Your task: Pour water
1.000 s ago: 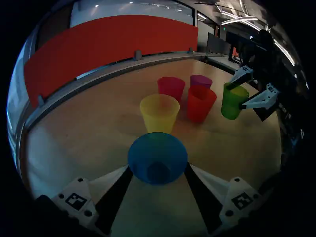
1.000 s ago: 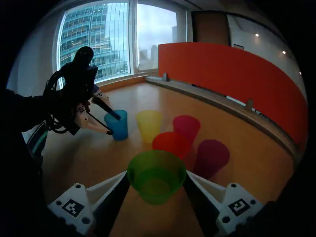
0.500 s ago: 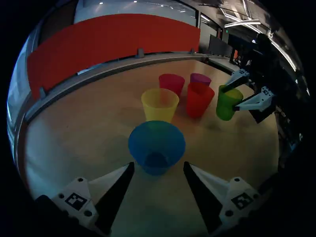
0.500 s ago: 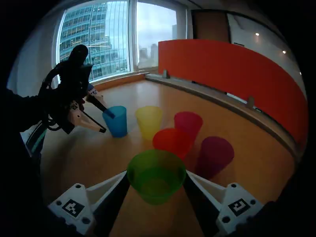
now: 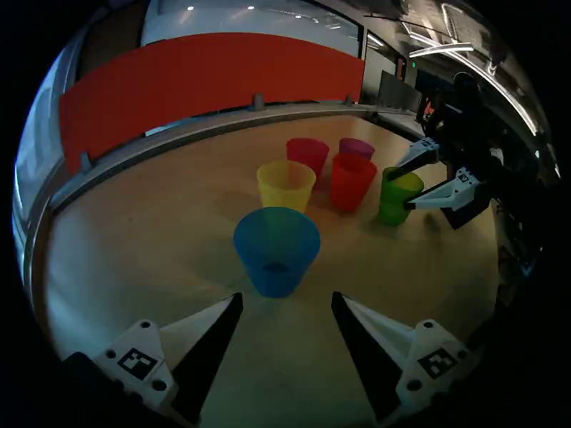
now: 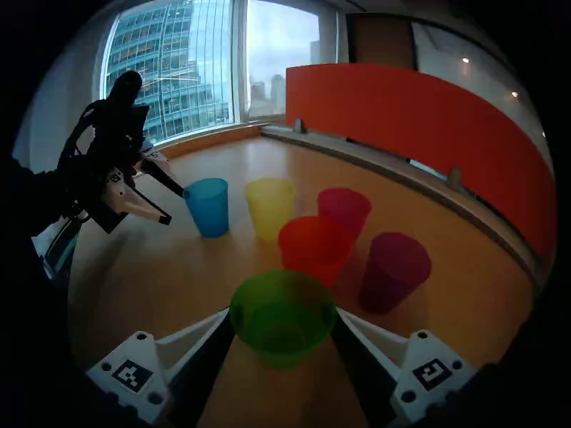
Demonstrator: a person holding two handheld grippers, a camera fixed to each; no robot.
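A blue cup stands upright on the wooden table, just beyond my left gripper, which is open with nothing between its fingers. In the right gripper view the left gripper sits a short way left of the blue cup, apart from it. My right gripper is shut on a green cup that spans the gap between its fingers. From the left gripper view, the right gripper holds the green cup low at the table, right of the group.
Yellow, red, pink and purple cups stand clustered between the blue and green ones. A red partition runs along the table's far edge. Bare table lies to the left. A person's dark sleeve is behind the left gripper.
The left gripper let go of the blue cup and drew back from it. The right gripper came down with the green cup, closer to the red cup.
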